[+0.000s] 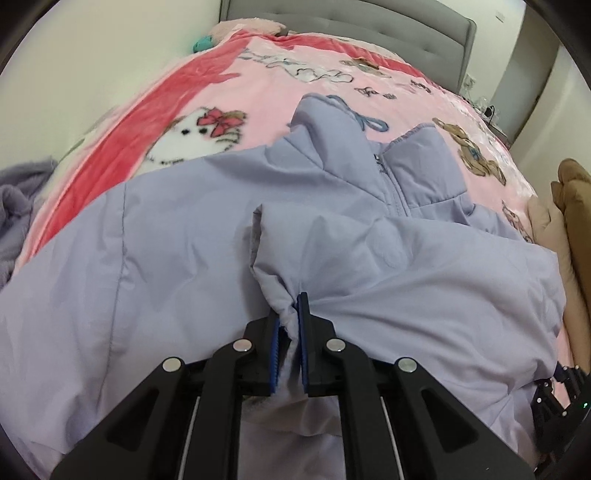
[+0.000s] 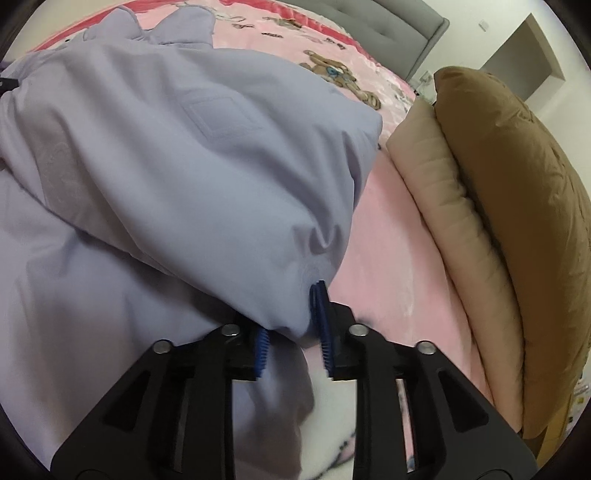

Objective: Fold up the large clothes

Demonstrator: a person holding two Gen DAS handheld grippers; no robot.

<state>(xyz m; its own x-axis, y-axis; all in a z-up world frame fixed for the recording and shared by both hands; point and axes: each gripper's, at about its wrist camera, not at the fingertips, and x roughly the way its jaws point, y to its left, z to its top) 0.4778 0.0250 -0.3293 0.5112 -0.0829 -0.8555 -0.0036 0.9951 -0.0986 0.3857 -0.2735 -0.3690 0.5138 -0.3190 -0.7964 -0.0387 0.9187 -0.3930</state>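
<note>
**Lilac jacket pinched at two points on a pink bed**

Black linkage arms with blue ribbed pads fill the bottom of each wrist view. On the left gripper [image 1: 291, 314] the pads stand almost together, with a bunched fold of the lilac jacket [image 1: 177, 236] squeezed between them; the cloth gathers into wrinkles right at the tips. On the right gripper [image 2: 291, 332] the pads stand somewhat apart, and a rounded, puffy corner of the same jacket [image 2: 184, 177] sits between them; the far pad lies against the fabric, but whether both pads press on it I cannot tell.

The jacket lies spread across the near part of the bed, its zipped collar [image 1: 402, 166] pointing toward the headboard [image 1: 369, 33]. A stitched square patch [image 2: 221, 114] shows on the panel by the right gripper.

Under it is a pink plush blanket [image 1: 280, 88] with a red border, printed with a white cat face wearing a red bow [image 1: 192, 136] and brown teddy bears [image 1: 469, 147]. Along the bed's right edge sits a folded beige quilt [image 2: 454, 221], with a brown padded one [image 2: 524, 192] stacked against it. At the left edge a fuzzy lavender cloth [image 1: 18, 206] hangs over. The headboard is grey and tufted, the walls pale, and a recessed opening [image 2: 524, 55] shows in the far right corner of the room.
</note>
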